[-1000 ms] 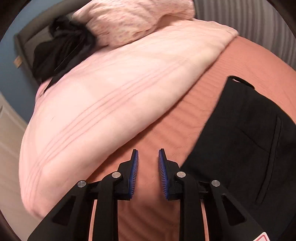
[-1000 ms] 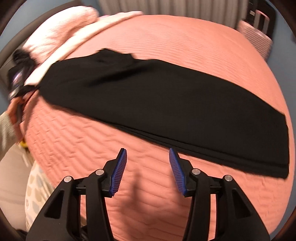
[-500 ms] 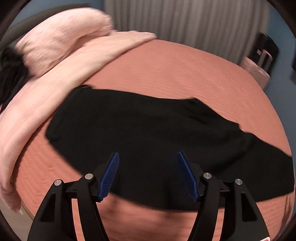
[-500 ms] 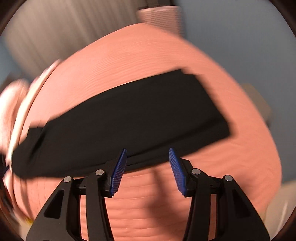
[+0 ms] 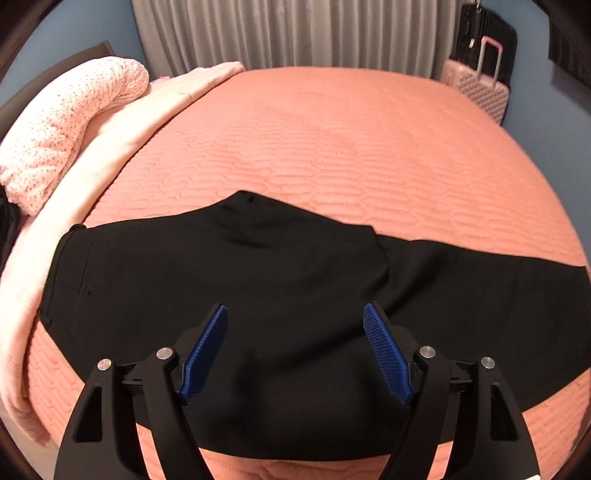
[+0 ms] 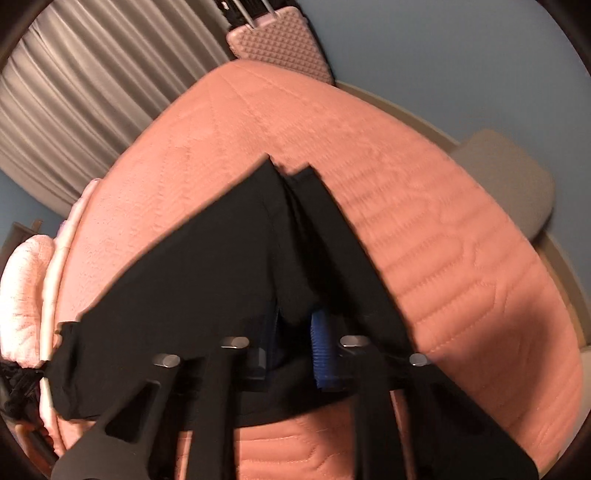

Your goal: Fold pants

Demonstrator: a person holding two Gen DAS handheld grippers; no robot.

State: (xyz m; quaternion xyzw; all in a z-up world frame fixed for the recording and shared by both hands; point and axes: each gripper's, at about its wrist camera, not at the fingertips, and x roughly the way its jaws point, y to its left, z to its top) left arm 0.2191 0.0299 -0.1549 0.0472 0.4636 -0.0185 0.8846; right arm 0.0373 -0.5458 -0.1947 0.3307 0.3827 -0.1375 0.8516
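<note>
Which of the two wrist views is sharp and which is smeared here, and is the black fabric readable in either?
Left wrist view: sharp, quilting on the bedspread crisp, fisheye bulge strong; the pants are near featureless black apart from a few seams and folds. Right wrist view: motion-smeared, bedspread stitching streaked; the right claw, closing, blends into the dark cloth bunched between its pads.

A salmon quilted bedspread (image 5: 332, 140) is seen stretched across the bed, flanked at one side by a dotted pink pillow (image 5: 62, 125) and a pale pink blanket (image 5: 74, 192), with grey pleated curtains (image 5: 288, 33) and a pink hard-shell suitcase (image 5: 480, 90) set behind.
</note>
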